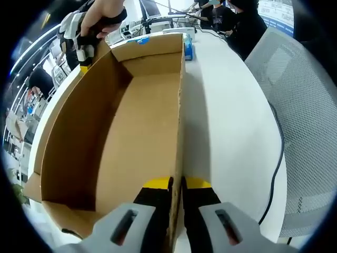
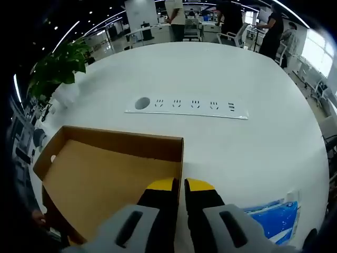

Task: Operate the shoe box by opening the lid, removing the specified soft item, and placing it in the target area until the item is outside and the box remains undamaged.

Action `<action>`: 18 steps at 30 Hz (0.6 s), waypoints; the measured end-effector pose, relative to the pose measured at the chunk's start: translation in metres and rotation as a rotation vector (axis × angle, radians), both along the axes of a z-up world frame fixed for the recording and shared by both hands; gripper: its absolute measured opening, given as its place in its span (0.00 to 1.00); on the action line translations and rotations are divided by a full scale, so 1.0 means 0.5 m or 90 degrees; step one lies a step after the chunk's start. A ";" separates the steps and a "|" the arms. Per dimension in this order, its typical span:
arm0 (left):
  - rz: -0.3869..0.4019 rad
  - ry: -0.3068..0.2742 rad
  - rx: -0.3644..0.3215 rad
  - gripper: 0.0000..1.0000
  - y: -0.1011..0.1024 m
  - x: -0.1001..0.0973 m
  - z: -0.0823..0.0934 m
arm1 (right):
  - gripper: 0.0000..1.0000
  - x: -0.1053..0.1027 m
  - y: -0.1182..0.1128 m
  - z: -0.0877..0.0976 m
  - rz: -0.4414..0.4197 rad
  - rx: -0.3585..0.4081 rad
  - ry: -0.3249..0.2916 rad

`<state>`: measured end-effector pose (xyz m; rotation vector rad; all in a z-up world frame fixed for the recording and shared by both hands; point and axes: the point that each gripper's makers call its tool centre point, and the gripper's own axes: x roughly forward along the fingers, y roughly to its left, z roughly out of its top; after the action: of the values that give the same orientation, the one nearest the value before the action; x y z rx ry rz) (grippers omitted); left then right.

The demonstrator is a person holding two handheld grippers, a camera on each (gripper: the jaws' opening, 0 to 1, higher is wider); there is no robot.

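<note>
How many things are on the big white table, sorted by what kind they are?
Cardboard box: 1
Blue packet: 1
Socket strip set into the table: 1
Potted plant: 1
Black cable: 1
Total: 5

open-plan office, large white table (image 2: 221, 158) with built-in socket strip (image 2: 187, 107), mesh chair (image 1: 303, 105), potted plant (image 2: 58, 68), desks behind

**Room and furnishings: open-plan office**

Large white round table (image 2: 237, 74); built-in white socket strip (image 2: 187, 106) across its top; black cable (image 1: 277, 158) trailing over its edge; grey mesh chair (image 1: 305, 105) alongside; potted green plant (image 2: 58, 68); ceiling strip lights (image 2: 68, 34); further desks and standing people (image 2: 174, 13) behind.
</note>
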<state>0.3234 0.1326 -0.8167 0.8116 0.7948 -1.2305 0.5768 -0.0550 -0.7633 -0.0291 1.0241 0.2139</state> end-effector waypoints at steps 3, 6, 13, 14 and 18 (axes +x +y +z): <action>-0.001 -0.002 0.000 0.06 0.000 0.000 -0.001 | 0.00 -0.006 0.007 -0.005 0.019 -0.016 0.000; 0.005 0.001 -0.001 0.06 0.001 0.000 0.000 | 0.00 -0.005 0.006 0.000 0.000 -0.010 -0.004; 0.012 0.007 -0.001 0.06 0.001 0.001 0.000 | 0.00 0.018 0.003 0.010 0.045 -0.008 -0.026; 0.011 0.005 -0.002 0.06 0.001 0.000 0.000 | 0.00 0.028 0.001 0.012 0.047 -0.009 -0.026; 0.002 0.000 -0.002 0.06 0.000 0.000 0.001 | 0.00 0.012 0.004 0.036 0.042 -0.011 -0.041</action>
<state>0.3233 0.1325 -0.8165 0.8066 0.7939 -1.2288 0.5829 -0.0532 -0.7452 -0.0842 0.9614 0.2626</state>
